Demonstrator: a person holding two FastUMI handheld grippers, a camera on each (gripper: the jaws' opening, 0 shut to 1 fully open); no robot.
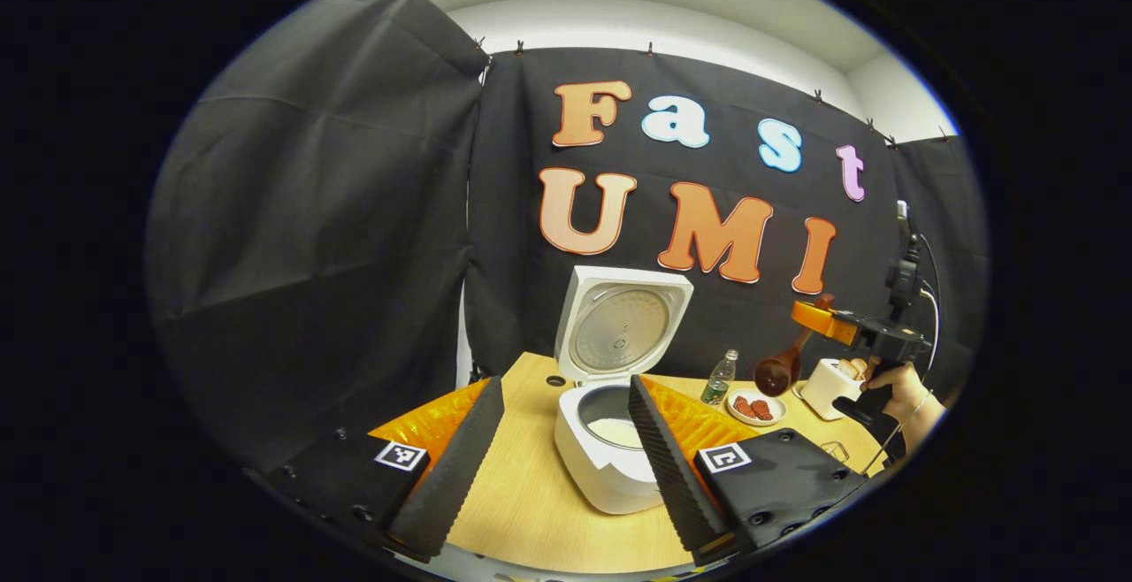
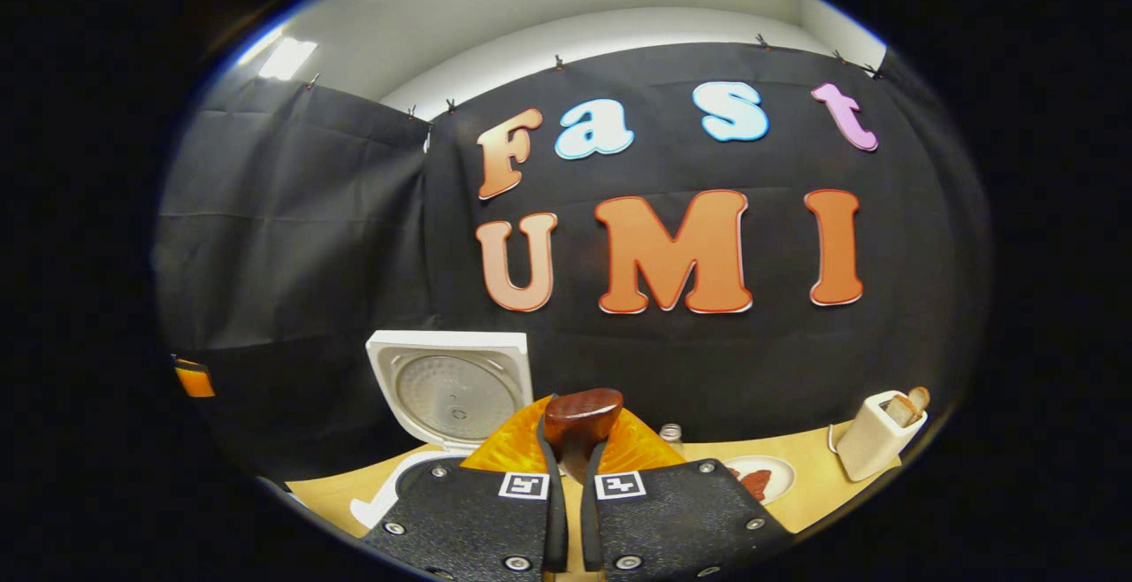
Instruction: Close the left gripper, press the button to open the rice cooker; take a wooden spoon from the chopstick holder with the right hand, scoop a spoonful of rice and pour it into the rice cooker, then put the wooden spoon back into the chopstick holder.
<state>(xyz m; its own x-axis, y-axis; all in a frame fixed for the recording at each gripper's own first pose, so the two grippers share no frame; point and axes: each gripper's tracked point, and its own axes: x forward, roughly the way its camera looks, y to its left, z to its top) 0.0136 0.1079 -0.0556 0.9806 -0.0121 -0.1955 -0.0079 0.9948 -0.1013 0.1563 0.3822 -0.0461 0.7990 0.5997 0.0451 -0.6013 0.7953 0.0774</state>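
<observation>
While the rice cooker [image 1: 610,440] stands on the wooden counter [image 1: 531,502] with its lid [image 1: 623,324] swung upright, the left tongs [image 1: 566,427] hang just in front of it, their two fingers spread wide so the pot's opening shows between them. White rice lies in the bottom of the inner pot [image 1: 616,430].

Off to the right in the left gripper view, a hand [image 1: 898,387] holds the right tongs [image 1: 818,317] above the counter, pinching the handle of the wooden spoon [image 1: 778,371]. The spoon slopes down and to the left, its dark bowl hanging lowest, above a small plate [image 1: 756,407] with red pieces on it (what they are I cannot tell). A clear bottle [image 1: 721,379] stands between the plate and the cooker, and the white chopstick holder [image 1: 831,387] sits just beyond the plate, near the hand.

In the right gripper view, the right tongs [image 2: 566,467] are pressed together on the spoon's handle, with the spoon's bowl [image 2: 582,414] sticking up just past the fingertips. The cooker's raised lid [image 2: 451,387] shows to the left, and the chopstick holder [image 2: 875,436] stands at the counter's far right, well apart from the spoon.
</observation>
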